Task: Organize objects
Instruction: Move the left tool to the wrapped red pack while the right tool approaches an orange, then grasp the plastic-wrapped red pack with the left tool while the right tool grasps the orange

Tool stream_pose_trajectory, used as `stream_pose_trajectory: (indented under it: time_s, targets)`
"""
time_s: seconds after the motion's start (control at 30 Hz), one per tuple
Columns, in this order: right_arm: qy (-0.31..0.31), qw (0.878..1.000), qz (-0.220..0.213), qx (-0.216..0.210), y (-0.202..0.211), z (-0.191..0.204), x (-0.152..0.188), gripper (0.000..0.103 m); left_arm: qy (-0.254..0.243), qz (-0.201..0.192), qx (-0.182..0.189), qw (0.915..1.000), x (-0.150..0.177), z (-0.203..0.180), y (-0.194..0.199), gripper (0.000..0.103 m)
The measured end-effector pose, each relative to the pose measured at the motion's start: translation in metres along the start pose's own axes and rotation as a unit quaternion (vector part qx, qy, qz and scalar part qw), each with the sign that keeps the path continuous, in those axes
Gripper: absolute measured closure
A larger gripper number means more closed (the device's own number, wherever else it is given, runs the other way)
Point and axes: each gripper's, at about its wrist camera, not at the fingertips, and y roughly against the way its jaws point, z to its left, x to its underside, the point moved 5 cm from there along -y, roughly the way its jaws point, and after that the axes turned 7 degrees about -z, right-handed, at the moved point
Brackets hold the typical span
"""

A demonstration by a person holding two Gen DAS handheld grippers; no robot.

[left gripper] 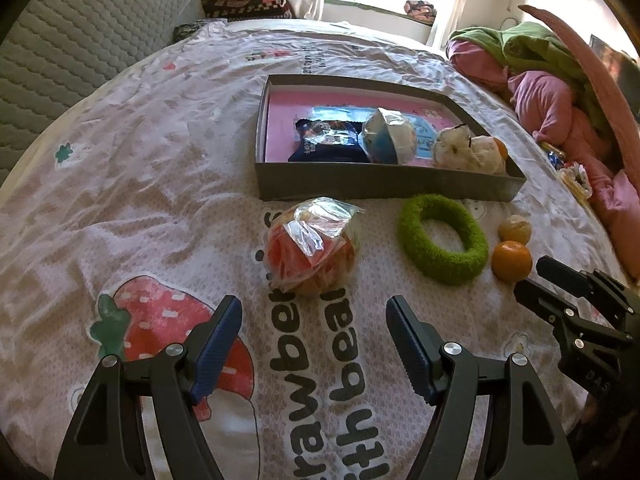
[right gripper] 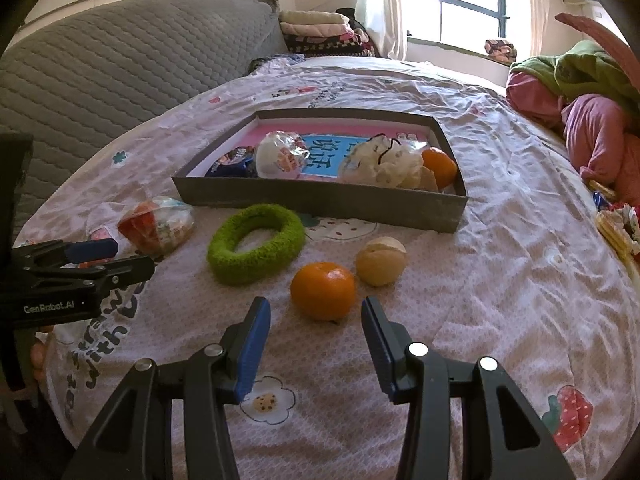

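Note:
A grey box (left gripper: pixel 384 188) (right gripper: pixel 320 202) lies on the bed and holds a dark snack packet (left gripper: pixel 328 142), a wrapped ball (left gripper: pixel 388 136) (right gripper: pixel 280 154), a pale bag (left gripper: pixel 468 150) (right gripper: pixel 384 162) and an orange (right gripper: pixel 440 166). In front of it lie a bagged orange item (left gripper: pixel 310 246) (right gripper: pixel 156 224), a green fuzzy ring (left gripper: pixel 442 238) (right gripper: pixel 256 242), an orange (left gripper: pixel 512 261) (right gripper: pixel 323 290) and a pale peeled fruit (left gripper: pixel 515 229) (right gripper: pixel 381 261). My left gripper (left gripper: pixel 314 320) is open just short of the bagged item. My right gripper (right gripper: pixel 316 322) is open just short of the orange.
The bed sheet (left gripper: pixel 160 160) has strawberry prints. A grey quilted headboard (right gripper: pixel 120 64) stands at the left. Pink and green bedding (left gripper: pixel 560 92) (right gripper: pixel 592 120) is piled at the right, with small packets (right gripper: pixel 616 224) beside it. Folded blankets (right gripper: pixel 320 32) lie by the window.

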Motion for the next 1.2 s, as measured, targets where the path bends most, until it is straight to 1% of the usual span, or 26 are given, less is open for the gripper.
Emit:
stream_pose_trajectory:
  time_s: [0.43, 0.7, 0.93, 1.2]
  targets:
    - [-0.001, 1.000, 0.002, 0.004, -0.010, -0.001, -0.002, 0.056, 0.008, -0.012, -0.006, 0.9999, -0.007, 0.007, -0.015, 0.027]
    - [-0.004, 1.000, 0.000, 0.003, -0.016, 0.000, -0.003, 0.056, -0.009, -0.031, -0.015, 0.9994, -0.018, 0.002, -0.019, 0.027]
    - [0.000, 1.000, -0.003, 0.004, -0.019, 0.002, -0.005, 0.056, -0.019, -0.032, -0.017, 0.9991, -0.022, -0.002, -0.027, 0.027]
    - [0.002, 1.000, -0.003, 0.009, -0.022, 0.003, -0.007, 0.056, -0.011, -0.029, -0.019, 0.9993, -0.026, 0.002, -0.034, 0.027]
